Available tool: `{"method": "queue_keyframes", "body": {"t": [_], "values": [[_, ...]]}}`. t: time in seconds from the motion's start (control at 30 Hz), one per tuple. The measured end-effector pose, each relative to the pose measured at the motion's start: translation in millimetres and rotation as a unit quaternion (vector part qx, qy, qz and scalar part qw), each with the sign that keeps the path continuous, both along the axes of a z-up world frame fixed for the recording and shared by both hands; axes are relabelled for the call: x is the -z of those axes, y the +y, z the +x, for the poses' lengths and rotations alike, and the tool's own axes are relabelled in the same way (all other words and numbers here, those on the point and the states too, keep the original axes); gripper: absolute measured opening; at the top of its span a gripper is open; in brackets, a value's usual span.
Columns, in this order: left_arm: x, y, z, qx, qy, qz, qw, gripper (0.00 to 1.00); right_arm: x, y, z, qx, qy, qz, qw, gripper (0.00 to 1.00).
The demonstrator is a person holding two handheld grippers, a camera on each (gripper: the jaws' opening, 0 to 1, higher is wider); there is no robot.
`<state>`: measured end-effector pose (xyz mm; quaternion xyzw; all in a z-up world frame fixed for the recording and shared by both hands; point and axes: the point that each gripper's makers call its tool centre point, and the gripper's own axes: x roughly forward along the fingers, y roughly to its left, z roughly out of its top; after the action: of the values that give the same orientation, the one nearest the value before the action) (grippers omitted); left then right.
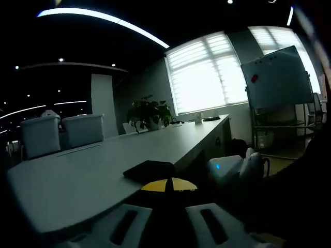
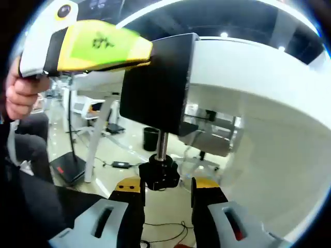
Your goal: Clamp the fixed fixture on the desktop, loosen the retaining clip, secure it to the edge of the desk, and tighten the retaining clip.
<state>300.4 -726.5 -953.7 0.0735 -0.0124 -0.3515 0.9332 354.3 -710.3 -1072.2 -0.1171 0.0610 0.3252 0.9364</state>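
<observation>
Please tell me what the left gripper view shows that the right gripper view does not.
Left gripper view: the desk from above, a potted plant and a whiteboard. Right gripper view: the screw knob between the jaws of the right gripper, and a hand holding the left gripper. Both: the black fixture at the desk's edge.

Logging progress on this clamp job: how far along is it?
Done: the black clamp fixture sits on the white desk edge, held by the left gripper. In hand: the right gripper has its jaws around the black screw knob. Left: whether it is tight cannot be told; then release.
</observation>
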Motion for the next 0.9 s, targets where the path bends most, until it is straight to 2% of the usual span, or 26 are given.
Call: {"method": "queue_keyframes", "body": {"t": [0.03,0.07,0.2,0.27,0.33,0.47,0.53,0.6,0.7,0.77,0.9], "values": [[-0.2,-0.3,0.1,-0.006,0.008,-0.011,0.9999,0.01,5.4,4.0,-3.5,-0.002,0.013,0.002,0.9999,0.38],[-0.6,-0.4,0.7,-0.009,0.010,-0.013,0.9998,0.01,9.5,4.9,-4.0,0.012,0.021,0.008,0.9997,0.40],[-0.4,-2.0,0.0,-0.009,0.004,-0.006,0.9999,0.01,-0.6,-9.5,1.2,0.103,-0.003,0.018,0.9946,0.38],[-0.6,-1.6,-0.2,-0.008,0.005,-0.013,0.9999,0.01,-5.4,-7.6,1.0,0.119,-0.007,0.028,0.9925,0.38],[-1.1,-1.7,-0.8,-0.005,0.006,-0.017,0.9998,0.01,-10.3,-1.0,0.2,0.120,-0.021,0.021,0.9924,0.36],[-0.8,-1.2,-1.1,-0.004,0.006,-0.021,0.9997,0.01,-6.7,5.1,1.1,0.129,-0.018,-0.003,0.9914,0.36],[-0.5,-0.8,-1.3,-0.003,0.007,-0.023,0.9997,0.01,-7.7,3.4,2.4,0.137,-0.018,0.002,0.9904,0.34],[-0.3,-0.5,-1.6,-0.002,0.006,-0.023,0.9997,0.01,-10.3,-3.4,4.1,0.156,-0.021,0.007,0.9875,0.27],[0.4,-0.8,-2.9,0.001,-0.004,-0.015,0.9999,0.01,-9.6,-4.2,4.9,0.164,-0.024,-0.006,0.9861,0.27],[0.4,-0.7,-3.5,0.001,-0.013,-0.010,0.9999,0.01,-8.2,-4.4,3.9,0.172,-0.015,0.003,0.9850,0.27],[-0.5,0.4,-3.6,0.003,-0.011,-0.013,0.9999,0.01,-9.1,-5.0,3.5,0.158,-0.021,-0.001,0.9873,0.26]]}}
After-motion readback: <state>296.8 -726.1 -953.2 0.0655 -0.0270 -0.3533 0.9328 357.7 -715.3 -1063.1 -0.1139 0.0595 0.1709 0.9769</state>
